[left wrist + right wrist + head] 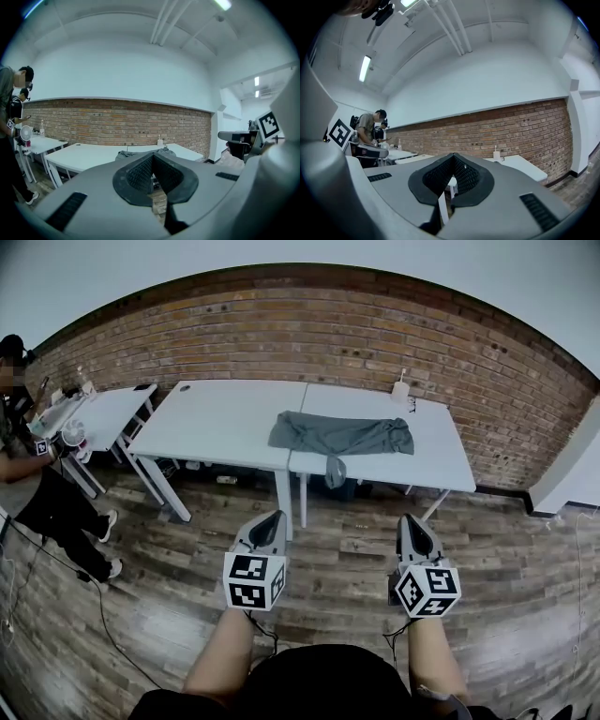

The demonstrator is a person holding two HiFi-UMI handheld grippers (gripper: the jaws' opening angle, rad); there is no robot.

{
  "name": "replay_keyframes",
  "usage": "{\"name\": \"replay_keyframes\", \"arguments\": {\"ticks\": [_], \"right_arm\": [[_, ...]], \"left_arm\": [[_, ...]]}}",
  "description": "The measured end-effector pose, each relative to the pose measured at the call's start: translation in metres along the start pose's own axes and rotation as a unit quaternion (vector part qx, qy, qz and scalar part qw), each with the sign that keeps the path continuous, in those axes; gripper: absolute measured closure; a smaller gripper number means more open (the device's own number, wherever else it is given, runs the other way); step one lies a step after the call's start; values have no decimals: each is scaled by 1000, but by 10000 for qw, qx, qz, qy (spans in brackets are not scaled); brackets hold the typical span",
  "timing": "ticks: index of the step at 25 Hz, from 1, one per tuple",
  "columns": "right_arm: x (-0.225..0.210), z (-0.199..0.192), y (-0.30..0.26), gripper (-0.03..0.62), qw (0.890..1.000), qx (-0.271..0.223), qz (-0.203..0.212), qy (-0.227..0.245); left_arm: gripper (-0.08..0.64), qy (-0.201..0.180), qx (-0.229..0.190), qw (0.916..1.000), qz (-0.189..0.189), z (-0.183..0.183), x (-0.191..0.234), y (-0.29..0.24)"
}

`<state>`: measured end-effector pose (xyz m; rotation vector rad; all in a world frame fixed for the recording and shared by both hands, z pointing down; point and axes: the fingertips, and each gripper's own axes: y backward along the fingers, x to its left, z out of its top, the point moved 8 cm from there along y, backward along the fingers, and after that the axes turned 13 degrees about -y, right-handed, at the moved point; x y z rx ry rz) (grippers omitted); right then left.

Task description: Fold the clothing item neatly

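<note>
The left gripper point(273, 517) and right gripper point(409, 519), each bearing a black-and-white marker cube point(253, 579), were closed and empty above the wood-plank floor point(337, 549). Well beyond them, the crumpled grey-green cloth garment point(342, 435) lay on the white tabletop point(225, 423), one end hanging over its front edge.

Held out side by side, the grey plastic left claw point(273, 517) and grey plastic right claw point(410, 519) point forward (both closed, nothing between the jaws).

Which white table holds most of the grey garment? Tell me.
The rightmost table: the grey garment lies mostly on it, only its left end crossing onto the middle table. The small left table holds none of it.
</note>
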<state>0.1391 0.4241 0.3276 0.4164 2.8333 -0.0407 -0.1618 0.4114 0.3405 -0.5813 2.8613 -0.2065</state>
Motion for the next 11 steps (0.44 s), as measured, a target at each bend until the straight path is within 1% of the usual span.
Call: {"name": "replay_keyframes", "arguments": {"ticks": [4, 11], "right_arm": [[-8, -2, 14, 592, 10000, 8, 64, 13], [-12, -7, 20, 592, 9995, 57, 286, -80]], "left_arm": [[561, 102, 17, 9999, -78, 4, -18, 3], [561, -203, -18, 9998, 55, 17, -34, 12]]}}
